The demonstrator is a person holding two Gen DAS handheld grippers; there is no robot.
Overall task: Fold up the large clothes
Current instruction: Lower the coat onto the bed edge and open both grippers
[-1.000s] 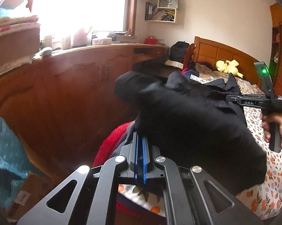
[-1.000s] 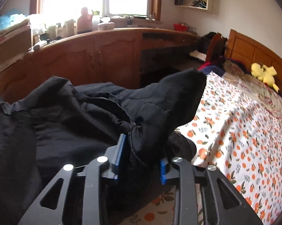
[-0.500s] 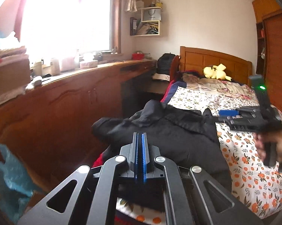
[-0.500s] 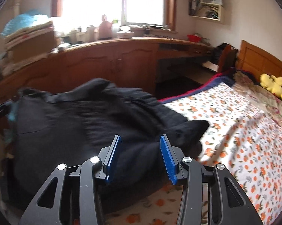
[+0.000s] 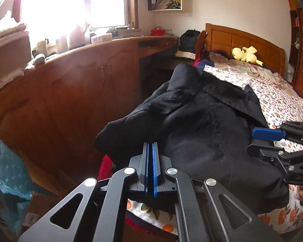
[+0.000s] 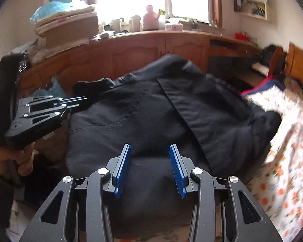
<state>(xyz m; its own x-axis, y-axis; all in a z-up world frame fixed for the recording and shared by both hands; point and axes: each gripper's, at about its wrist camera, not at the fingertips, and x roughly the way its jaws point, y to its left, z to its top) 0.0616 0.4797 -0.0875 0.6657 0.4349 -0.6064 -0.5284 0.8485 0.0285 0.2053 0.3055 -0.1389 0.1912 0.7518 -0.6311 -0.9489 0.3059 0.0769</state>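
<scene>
1. Black heavy-cloth jacket with a flat collar [image 6: 151,121]: lies bunched in a rough folded heap at the near corner of the bed with the orange-print white sheet [image 5: 280,100], one end overhanging the bed edge toward the long brown wooden cabinet [image 5: 70,100].
2. Left gripper [image 5: 150,153]: blue-padded jaws pressed fully together with nothing between them; it sits just short of the jacket's overhanging end.
3. Right gripper [image 6: 150,155]: jaws partly apart and just now narrowing, poised over the jacket's near edge; the cloth lies below them, and the pads grip nothing.
4. Step in hand, as judged: choosing the next hold to tidy the fold.
5. Method advised: open the left jaws before reaching; take the overhanging end by its hem; pinch a single layer at the opposite edge with the right; lift both together and lay the cloth flat, edges matched.
6. Caution: thick fabric may slip from a shallow bite.
</scene>
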